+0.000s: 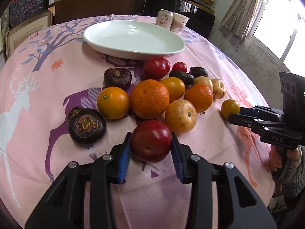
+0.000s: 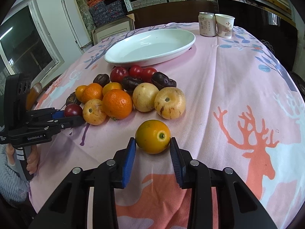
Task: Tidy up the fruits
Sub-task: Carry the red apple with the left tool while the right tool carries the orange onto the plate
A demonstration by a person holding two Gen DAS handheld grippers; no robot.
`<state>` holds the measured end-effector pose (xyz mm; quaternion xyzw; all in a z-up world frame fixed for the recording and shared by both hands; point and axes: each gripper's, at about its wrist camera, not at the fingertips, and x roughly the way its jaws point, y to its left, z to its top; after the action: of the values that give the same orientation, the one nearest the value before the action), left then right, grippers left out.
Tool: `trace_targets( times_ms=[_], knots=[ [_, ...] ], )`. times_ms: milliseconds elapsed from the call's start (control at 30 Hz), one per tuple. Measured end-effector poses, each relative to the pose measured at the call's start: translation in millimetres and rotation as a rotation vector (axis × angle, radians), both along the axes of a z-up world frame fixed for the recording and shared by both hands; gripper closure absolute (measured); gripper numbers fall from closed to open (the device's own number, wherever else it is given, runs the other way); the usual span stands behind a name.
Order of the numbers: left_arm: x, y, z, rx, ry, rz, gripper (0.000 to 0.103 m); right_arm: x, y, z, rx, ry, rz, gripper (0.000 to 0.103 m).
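Note:
Fruit lies in a heap on a pink deer-print tablecloth (image 1: 47,87) in front of a white oval plate (image 1: 133,54), which holds nothing. My left gripper (image 1: 152,139) is shut on a dark red plum (image 1: 151,147) at the near edge of the heap, its blue pads pressing both sides. The right wrist view shows this plum (image 2: 73,109) between the left gripper's (image 2: 73,115) fingers. My right gripper (image 2: 152,140) is shut on a small orange citrus (image 2: 152,133) that sits apart from the heap, on the cloth. From the left wrist, that citrus (image 1: 229,107) is at the right gripper's (image 1: 235,113) tips.
The heap (image 2: 118,103) holds oranges, yellow striped melons, dark purple fruits and small red ones. A drink can (image 2: 206,26) and a paper cup (image 2: 225,27) stand behind the plate (image 2: 148,62). A person's hands hold both grippers. Shelves and windows ring the table.

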<state>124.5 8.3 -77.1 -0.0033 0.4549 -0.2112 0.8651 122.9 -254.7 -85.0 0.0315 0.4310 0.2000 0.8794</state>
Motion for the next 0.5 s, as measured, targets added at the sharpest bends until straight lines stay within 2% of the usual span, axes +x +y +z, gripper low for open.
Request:
trace_targets(
  times_ms=[100,200,300,367,500],
  knots=[
    [-6,3,15,-0.020,-0.033,0.006,0.064,-3,-3,6,0.016,-0.021,-0.005,0.066],
    [-1,4,44,-0.032,-0.082,0.002,0.064,3,-8,36,0.065,-0.082,-0.011,0.066],
    [28,-1,70,-0.021,-0.129,0.017,0.064,29,-3,70,0.078,-0.173,-0.023,0.066],
    [58,-7,79,-0.015,-0.148,0.045,0.064,53,3,84,0.096,-0.197,-0.031,0.066],
    [114,-15,71,-0.018,-0.115,0.103,0.064,112,25,84,0.095,-0.196,-0.051,0.066]
  ],
)
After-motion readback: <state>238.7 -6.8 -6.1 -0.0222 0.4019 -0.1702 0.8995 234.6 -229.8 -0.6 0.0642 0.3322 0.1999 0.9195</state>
